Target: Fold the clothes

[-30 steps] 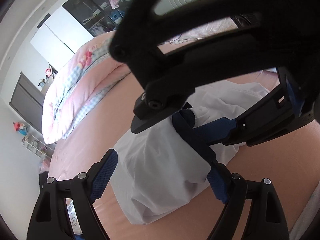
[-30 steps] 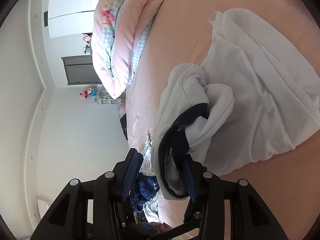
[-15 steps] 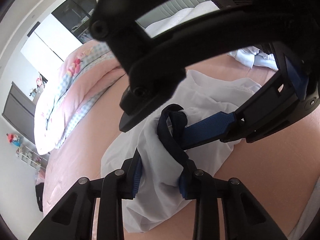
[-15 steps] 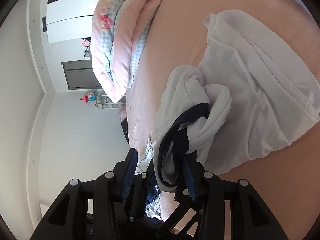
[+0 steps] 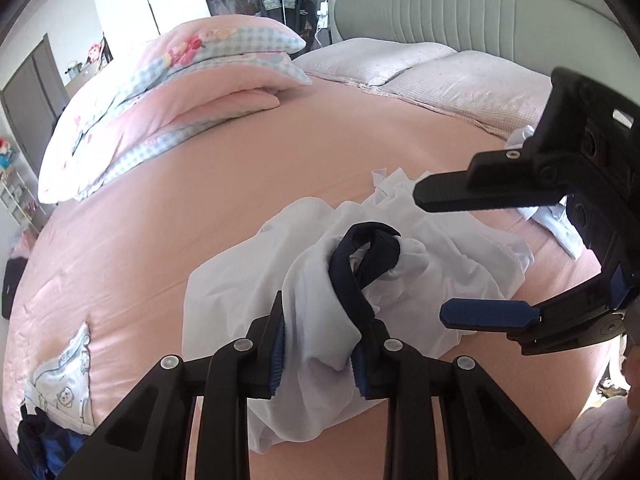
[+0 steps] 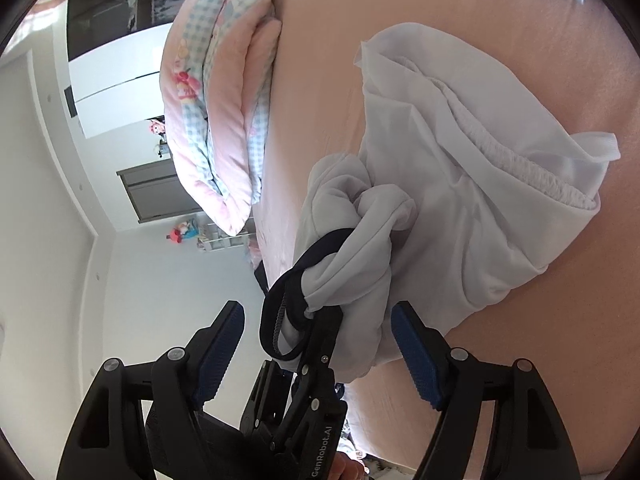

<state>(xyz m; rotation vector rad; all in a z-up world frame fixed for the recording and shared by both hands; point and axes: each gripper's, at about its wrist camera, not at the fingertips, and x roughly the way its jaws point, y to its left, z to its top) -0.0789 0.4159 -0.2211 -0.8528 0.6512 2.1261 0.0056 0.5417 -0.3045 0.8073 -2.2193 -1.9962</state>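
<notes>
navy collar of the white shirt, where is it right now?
Left wrist view, centre: the navy collar loops up from the crumpled white shirt on the pink bed sheet, just beyond the left gripper, whose jaws are clamped on the white fabric.

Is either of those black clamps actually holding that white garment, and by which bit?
The left gripper pinches the white garment by bunched cloth beside its navy collar. The right gripper is opening, pads clear of it.
</notes>
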